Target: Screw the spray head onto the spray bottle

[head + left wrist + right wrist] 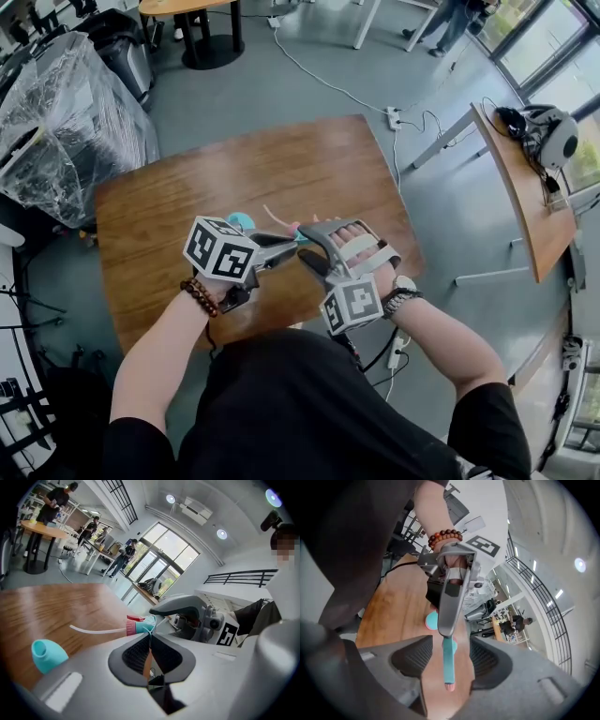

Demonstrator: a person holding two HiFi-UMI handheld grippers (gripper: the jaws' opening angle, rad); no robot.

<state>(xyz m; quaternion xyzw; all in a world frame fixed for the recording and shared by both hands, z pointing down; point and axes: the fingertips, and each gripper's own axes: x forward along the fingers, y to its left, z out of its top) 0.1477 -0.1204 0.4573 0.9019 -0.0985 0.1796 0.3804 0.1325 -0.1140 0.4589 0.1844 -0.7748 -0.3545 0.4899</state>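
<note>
The spray head [140,625] is pinched at the tips of the left gripper [151,633]. Its ribbed pads [136,652] are pressed together, with only a thin teal edge caught between them. In the left gripper view the head is seen just past the tips, at 12 o'clock, teal with a pink collar. From the collar a white dip tube [93,631] is stretched out toward 9 o'clock, with the wooden table [56,606] behind it. The spray bottle [47,654], also teal, is seen at 8 o'clock of the jaws, well apart from the head, and an open mouth is shown. Whether it stands or lies cannot be told.

In the right gripper view the right gripper [449,644] is held with its jaws spread wide. The left gripper is seen entering from 12 o'clock. A long teal part of the spray head is hung from its tips toward 6 o'clock and is ended by a pink tip. This part lies in the gap between the two dark pads, about midway, and is touched by neither. The spray bottle is seen beyond it at 11 o'clock, against the table.

In the head view both grippers are held over the near half of the table, tips facing each other. The left gripper is placed at 9 o'clock and the right gripper at 3 o'clock, with the spray head between them.
</note>
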